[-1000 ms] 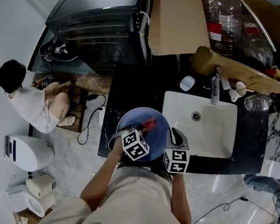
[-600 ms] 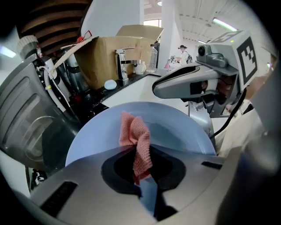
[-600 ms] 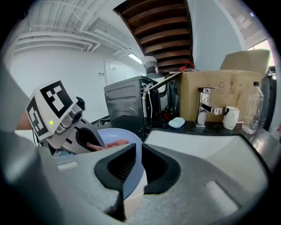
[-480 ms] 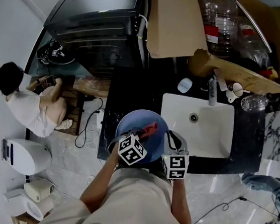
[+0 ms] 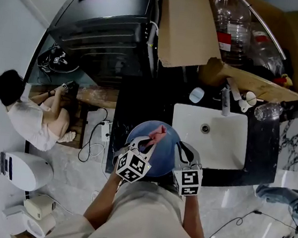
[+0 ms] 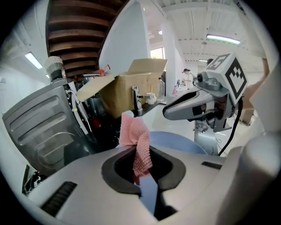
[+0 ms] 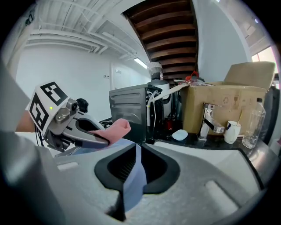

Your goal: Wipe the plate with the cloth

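Note:
A round blue plate (image 5: pixel 158 157) is held over the black counter's front edge, just left of the sink. My right gripper (image 5: pixel 180 149) is shut on its right rim; in the right gripper view the blue rim (image 7: pixel 131 184) runs through my right gripper (image 7: pixel 134 169). My left gripper (image 5: pixel 145 141) is shut on a pink cloth (image 5: pixel 158 133) at the plate's left side. In the left gripper view the cloth (image 6: pixel 137 140) hangs out of my left gripper (image 6: pixel 142 162), a blue edge of the plate (image 6: pixel 178 141) shows in the same slot, and the right gripper's fingers (image 6: pixel 189 105) point in from the right.
A white sink (image 5: pixel 226 147) with a faucet (image 5: pixel 225 101) lies right of the plate, set in the black counter (image 5: pixel 134 108). A cardboard box (image 5: pixel 187 23) with bottles stands behind, a dark oven (image 5: pixel 105 35) at back left. A person (image 5: pixel 30 117) sits on the floor at left.
The left gripper has slid back toward me and a little left along the plate, the cloth going with it. The right gripper keeps its hold on the right rim.

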`<act>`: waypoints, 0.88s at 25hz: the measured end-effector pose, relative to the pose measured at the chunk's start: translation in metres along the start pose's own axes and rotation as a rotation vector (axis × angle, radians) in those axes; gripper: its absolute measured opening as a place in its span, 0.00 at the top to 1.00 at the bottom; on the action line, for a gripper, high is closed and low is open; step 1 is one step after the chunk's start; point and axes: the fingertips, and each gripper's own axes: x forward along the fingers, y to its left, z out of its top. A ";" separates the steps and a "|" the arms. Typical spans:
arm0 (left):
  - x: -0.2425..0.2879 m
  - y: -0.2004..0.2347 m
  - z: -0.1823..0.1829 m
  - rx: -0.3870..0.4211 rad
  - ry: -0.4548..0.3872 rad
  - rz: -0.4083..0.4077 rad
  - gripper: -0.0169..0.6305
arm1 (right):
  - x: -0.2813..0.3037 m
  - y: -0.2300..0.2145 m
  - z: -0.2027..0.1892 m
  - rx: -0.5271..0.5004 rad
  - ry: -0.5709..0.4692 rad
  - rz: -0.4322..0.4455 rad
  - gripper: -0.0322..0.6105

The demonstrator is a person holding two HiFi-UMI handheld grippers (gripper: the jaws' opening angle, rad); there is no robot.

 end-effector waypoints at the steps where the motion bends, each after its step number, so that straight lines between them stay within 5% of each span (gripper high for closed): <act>1: -0.004 0.003 0.004 -0.002 -0.027 0.012 0.92 | -0.001 0.001 0.002 -0.003 -0.003 -0.002 0.89; 8: -0.028 0.019 0.025 -0.019 -0.166 0.062 0.92 | -0.004 0.010 0.019 -0.025 -0.024 -0.020 0.90; 22: -0.041 0.039 0.027 -0.055 -0.262 0.028 0.92 | 0.002 0.027 0.033 -0.007 -0.023 -0.094 0.91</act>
